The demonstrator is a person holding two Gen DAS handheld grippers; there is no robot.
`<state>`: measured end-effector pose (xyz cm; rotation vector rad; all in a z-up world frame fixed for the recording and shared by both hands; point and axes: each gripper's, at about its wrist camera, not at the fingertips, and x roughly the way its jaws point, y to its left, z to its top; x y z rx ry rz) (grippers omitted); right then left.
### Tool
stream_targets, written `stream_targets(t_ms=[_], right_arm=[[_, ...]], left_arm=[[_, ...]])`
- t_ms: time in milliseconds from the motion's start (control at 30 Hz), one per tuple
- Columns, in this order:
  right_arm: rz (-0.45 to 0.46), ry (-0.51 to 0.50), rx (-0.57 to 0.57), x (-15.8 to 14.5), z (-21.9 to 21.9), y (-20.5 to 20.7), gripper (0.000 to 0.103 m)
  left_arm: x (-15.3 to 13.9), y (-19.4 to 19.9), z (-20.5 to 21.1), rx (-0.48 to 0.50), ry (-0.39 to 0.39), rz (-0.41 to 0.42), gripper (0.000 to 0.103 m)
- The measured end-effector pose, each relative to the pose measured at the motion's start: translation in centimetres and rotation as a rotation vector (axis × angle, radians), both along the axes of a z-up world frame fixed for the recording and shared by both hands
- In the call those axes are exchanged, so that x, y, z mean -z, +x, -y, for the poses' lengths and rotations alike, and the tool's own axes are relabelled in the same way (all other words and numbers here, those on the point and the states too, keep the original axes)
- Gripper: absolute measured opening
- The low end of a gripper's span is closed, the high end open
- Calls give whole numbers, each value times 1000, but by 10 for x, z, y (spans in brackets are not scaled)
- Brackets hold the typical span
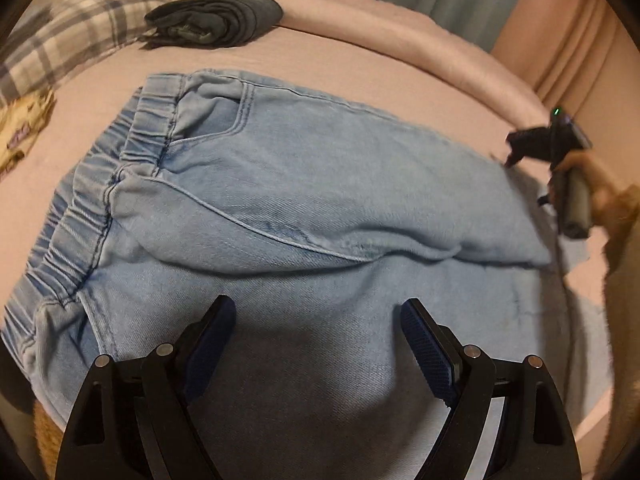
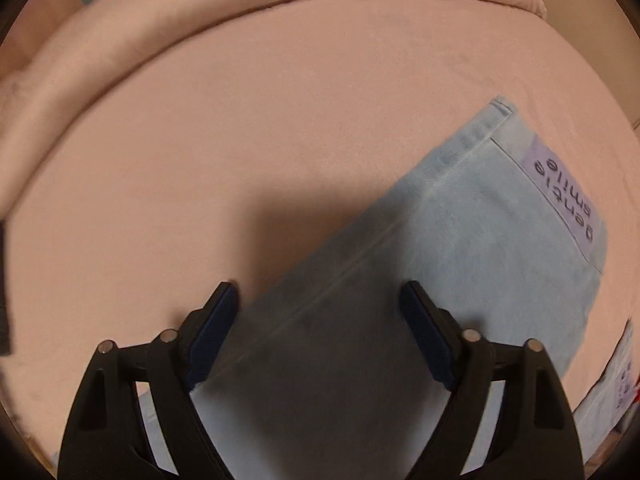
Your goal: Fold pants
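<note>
Both my tools, left tool (image 1: 316, 332) and right tool (image 2: 318, 320), hang open over the jeans (image 1: 304, 208). Grabbing one layer at six o'clock could drag them crooked across the bed (image 2: 240, 128).

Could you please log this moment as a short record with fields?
surface: pink bed sheet
garment: light blue jeans lying flat, elastic waistband toward the left
label: purple "gentle smile" patch near the hem
left gripper: open, over the jeans, empty
right gripper: open, over a leg, empty
other items: dark folded garment, plaid pillow
</note>
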<state>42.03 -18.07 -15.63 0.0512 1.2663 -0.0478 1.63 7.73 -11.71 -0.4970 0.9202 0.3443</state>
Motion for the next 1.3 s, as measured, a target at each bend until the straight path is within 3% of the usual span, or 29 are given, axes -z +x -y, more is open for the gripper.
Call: stream_targets(t_ms=[100, 167, 200, 267, 400, 500, 600, 667, 800, 967, 1100, 1167, 1200, 1233, 1267, 1300], right_arm=[[47, -32, 18, -6, 0, -4, 63], [89, -41, 23, -12, 8, -8, 18], [101, -44, 20, -14, 15, -10, 17], [105, 41, 7, -17, 32, -16, 7], [205, 306, -3, -50, 65, -46, 5], [357, 505, -52, -98, 107, -104, 5], [447, 597, -67, -120, 147, -174, 5], [472, 608, -64, -118, 168, -212, 5], [419, 495, -80, -87, 185, -260, 5], [304, 497, -68, -44, 193, -261, 5], [326, 497, -72, -50, 190, -256, 5], [356, 512, -78, -58, 191, -261, 5], [374, 513, -84, -62, 189, -260, 5], [390, 510, -96, -65, 186, -261, 5], [401, 504, -105, -68, 185, -260, 5], [408, 503, -111, -71, 183, -259, 5]], left_arm=[[0, -4, -9, -10, -49, 25, 86], [-1, -2, -12, -16, -74, 35, 86], [-3, -3, -14, -19, -91, 43, 86], [-8, -6, -18, -24, -136, 63, 86], [-33, -17, -39, -63, -238, 173, 86], [-63, -25, -54, -80, -236, 284, 86], [-78, -20, -65, -84, -216, 326, 89], [-77, -8, -72, -99, -222, 304, 90], [-67, 20, -83, -88, -251, 258, 90], [-57, 56, -84, -56, -252, 185, 90], [-43, 92, -84, -73, -200, 54, 90], [-36, 101, -85, -76, -212, 36, 90], [-31, 105, -88, -91, -240, 26, 86], [-27, 105, -90, -106, -259, 23, 76], [-26, 105, -91, -124, -251, 14, 48], [-26, 103, -91, -128, -233, 1, 27]])
